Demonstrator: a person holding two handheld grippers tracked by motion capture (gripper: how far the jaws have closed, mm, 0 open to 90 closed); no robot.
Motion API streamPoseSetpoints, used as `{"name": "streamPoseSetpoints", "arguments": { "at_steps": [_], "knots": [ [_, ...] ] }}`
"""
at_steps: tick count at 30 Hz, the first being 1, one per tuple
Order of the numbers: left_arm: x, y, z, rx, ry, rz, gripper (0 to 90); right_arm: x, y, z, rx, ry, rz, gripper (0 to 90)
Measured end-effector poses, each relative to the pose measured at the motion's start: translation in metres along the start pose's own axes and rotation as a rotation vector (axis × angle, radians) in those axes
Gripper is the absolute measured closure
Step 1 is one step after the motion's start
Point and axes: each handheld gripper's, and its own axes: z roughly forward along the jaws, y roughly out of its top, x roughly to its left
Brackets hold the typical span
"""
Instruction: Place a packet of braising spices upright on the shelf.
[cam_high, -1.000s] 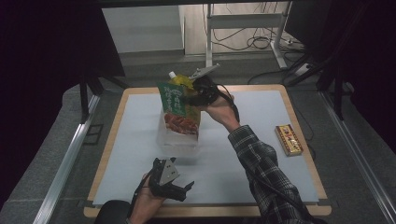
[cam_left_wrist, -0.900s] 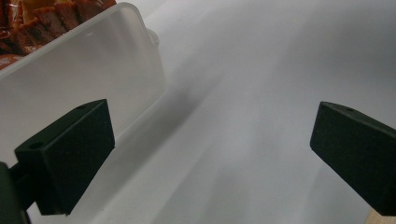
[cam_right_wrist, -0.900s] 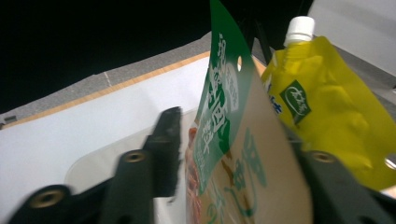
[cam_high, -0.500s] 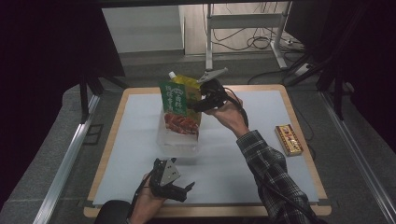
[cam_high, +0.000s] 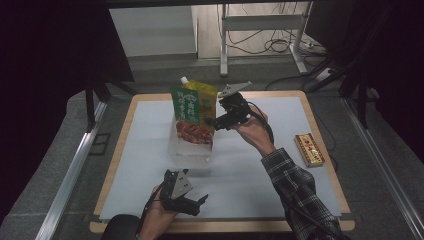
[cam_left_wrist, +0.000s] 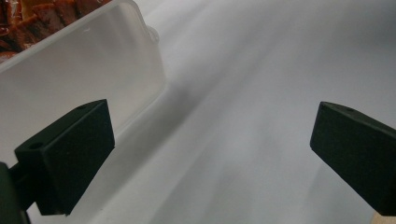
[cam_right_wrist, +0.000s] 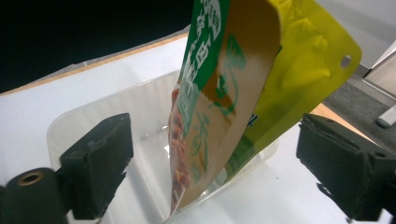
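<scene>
A white worktop (cam_high: 150, 165) carries a clear plastic tub (cam_high: 190, 150) near the middle of its far edge. Two food pouches, one green (cam_high: 192, 112), one yellow (cam_high: 204, 95), stand upright inside. The right claw (cam_high: 216, 122) sits just beside them, its jaws just opened wide, pinching nothing. The left claw (cam_high: 199, 205), near the front edge, is spread and empty.

Counter (cam_high: 150, 150): white surface, wooden edge. Clear plastic tub (cam_high: 191, 150) rests left of centre; small flat box (cam_high: 308, 149) lies near right edge.
</scene>
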Motion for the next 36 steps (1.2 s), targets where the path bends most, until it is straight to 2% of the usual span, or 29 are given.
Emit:
{"name": "streamPoseSetpoints", "arguments": {
  "at_steps": [7, 18, 26, 31, 36],
  "knots": [
    [0.001, 0.000, 0.000, -0.003, -0.009, -0.021, 0.0, 0.003, -0.010, -0.007, -0.007, 0.010, 0.004, 5.2],
    [0.001, 0.001, -0.001, 0.009, 0.002, -0.061, 0.7, 0.006, -0.031, -0.016, 0.005, 0.029, 0.025, 4.2],
    [0.001, 0.002, -0.001, 0.008, 0.003, -0.065, 0.8, 0.009, -0.045, -0.019, 0.015, 0.043, 0.030, 2.6],
    [-0.001, 0.003, -0.003, -0.012, 0.004, -0.048, 1.3, 0.012, -0.053, -0.023, 0.005, 0.071, 0.028, 0.0],
    [-0.002, 0.003, -0.003, -0.007, 0.005, -0.045, 1.3, 0.017, -0.062, -0.027, 0.020, 0.064, 0.020, 0.0]
  ]
}}
